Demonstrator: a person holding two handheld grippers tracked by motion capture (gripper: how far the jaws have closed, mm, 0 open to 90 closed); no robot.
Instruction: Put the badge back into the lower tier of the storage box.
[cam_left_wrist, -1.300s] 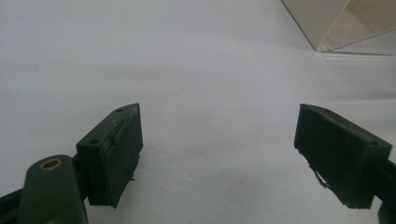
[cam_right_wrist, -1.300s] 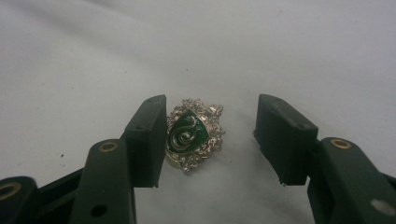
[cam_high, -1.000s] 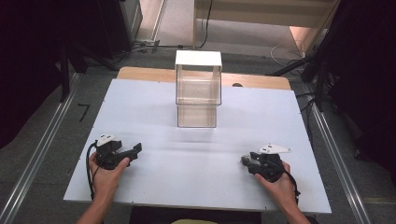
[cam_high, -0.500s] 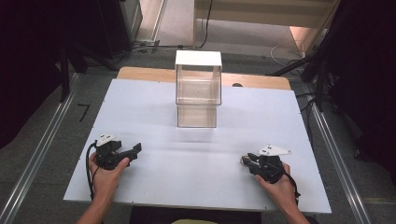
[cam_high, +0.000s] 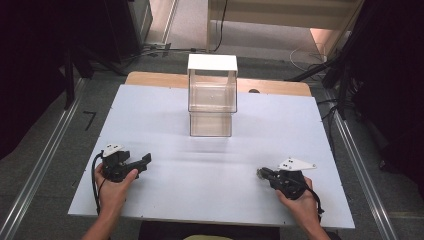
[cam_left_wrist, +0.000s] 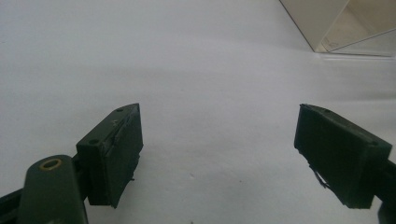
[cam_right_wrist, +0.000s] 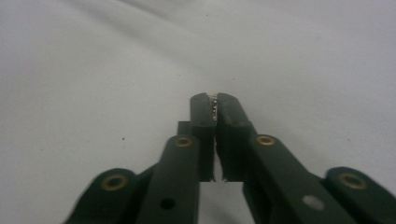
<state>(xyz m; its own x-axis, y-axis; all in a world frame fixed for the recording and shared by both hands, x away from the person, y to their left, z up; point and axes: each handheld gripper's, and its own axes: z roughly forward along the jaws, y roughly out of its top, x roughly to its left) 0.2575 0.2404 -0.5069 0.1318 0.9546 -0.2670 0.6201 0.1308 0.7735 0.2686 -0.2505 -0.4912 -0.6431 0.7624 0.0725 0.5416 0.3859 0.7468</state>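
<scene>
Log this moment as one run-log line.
left gripper: open, nothing between jaws | right gripper: jaws just closed, shut, pinching something small and shiny | clear box: mid-table, untouched | both on white table

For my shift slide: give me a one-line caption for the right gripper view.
Right gripper low over the bare white table, its black jaws just closed together with nothing visibly held between them.
</scene>
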